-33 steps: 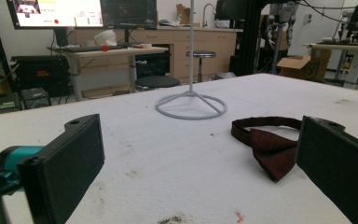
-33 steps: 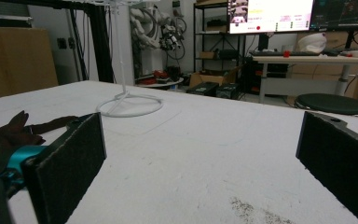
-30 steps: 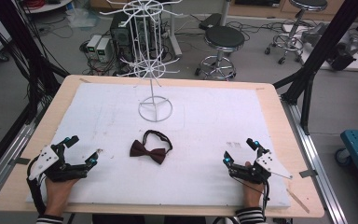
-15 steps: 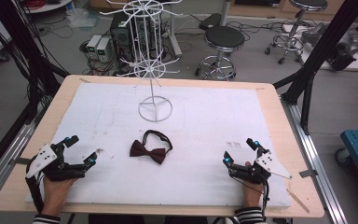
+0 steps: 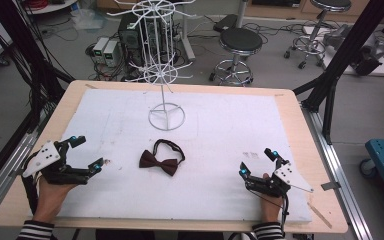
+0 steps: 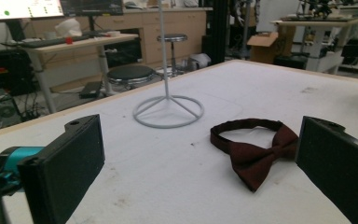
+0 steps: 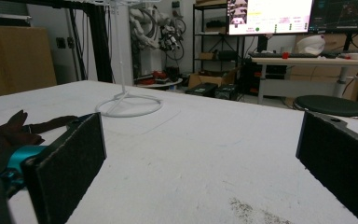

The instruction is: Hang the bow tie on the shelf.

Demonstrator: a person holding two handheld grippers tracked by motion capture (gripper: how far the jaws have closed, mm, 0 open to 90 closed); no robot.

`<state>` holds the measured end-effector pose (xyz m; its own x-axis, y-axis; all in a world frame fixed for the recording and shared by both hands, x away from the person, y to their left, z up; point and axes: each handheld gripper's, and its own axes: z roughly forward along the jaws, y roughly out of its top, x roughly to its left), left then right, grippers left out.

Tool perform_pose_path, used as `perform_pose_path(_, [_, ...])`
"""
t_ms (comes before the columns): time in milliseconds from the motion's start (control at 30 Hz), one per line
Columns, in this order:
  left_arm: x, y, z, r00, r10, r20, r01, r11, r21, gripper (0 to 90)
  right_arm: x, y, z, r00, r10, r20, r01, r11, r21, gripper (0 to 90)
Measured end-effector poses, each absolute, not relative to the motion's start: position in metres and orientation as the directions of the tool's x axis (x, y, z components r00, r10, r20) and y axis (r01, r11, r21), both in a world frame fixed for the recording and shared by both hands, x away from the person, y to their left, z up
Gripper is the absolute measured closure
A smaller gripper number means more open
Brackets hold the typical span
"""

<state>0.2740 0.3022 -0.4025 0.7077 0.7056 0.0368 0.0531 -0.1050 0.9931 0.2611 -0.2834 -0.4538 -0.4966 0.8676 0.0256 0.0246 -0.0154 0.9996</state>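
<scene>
Resting low in frame, our left gripper (image 5: pixel 82 152) and right gripper (image 5: pixel 258 162) sit jaws apart, flanking centre-frame bow tie (image 5: pixel 161 159), likely staged for wire stand (image 5: pixel 166 116).

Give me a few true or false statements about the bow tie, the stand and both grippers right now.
1. The bow tie lies flat on the white mat. True.
2. The left gripper is shut on the bow tie. False: it is open and apart from it.
3. The stand is beyond the bow tie. True.
4. The right gripper is shut. False: its jaws stand wide apart.
5. The bow tie hangs on the stand. False: it lies on the mat.
</scene>
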Motion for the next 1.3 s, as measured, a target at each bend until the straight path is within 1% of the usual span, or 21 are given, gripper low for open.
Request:
perform_pose_path(200, [0.283,0.293,-0.384,0.767,0.636,0.081,0.057,-0.194,0.979,1.8,0.261,-0.283,-0.454,-0.496,0.868,0.027,0.025,-0.017,1.000,0.7])
perform_pose_path(567, [0.302,0.268,-0.360,0.838,0.535,0.111,0.058,-0.289,0.956,1.8,0.261,-0.284,-0.454,-0.496,0.868,0.033,0.032,-0.020,0.999,0.7])
perform_pose_path(633, [0.306,0.262,-0.356,0.853,0.513,0.101,0.069,-0.303,0.951,1.8,0.261,-0.284,-0.454,-0.497,0.867,0.031,0.029,-0.020,0.999,0.7])
perform_pose_path(800, [0.312,0.247,-0.348,0.881,0.457,0.123,0.052,-0.352,0.935,1.8,0.261,-0.284,-0.454,-0.498,0.867,0.031,0.029,-0.019,0.999,0.7])
perform_pose_path(1033, [0.323,0.226,-0.338,0.916,0.371,0.154,0.031,-0.449,0.893,1.8,0.261,-0.284,-0.454,-0.497,0.867,0.032,0.031,-0.019,0.999,0.7])
perform_pose_path(1300, [0.339,0.206,-0.338,0.949,0.290,0.127,0.043,-0.514,0.857,1.8,0.261,-0.284,-0.454,-0.498,0.867,0.035,0.034,-0.021,0.999,0.7])
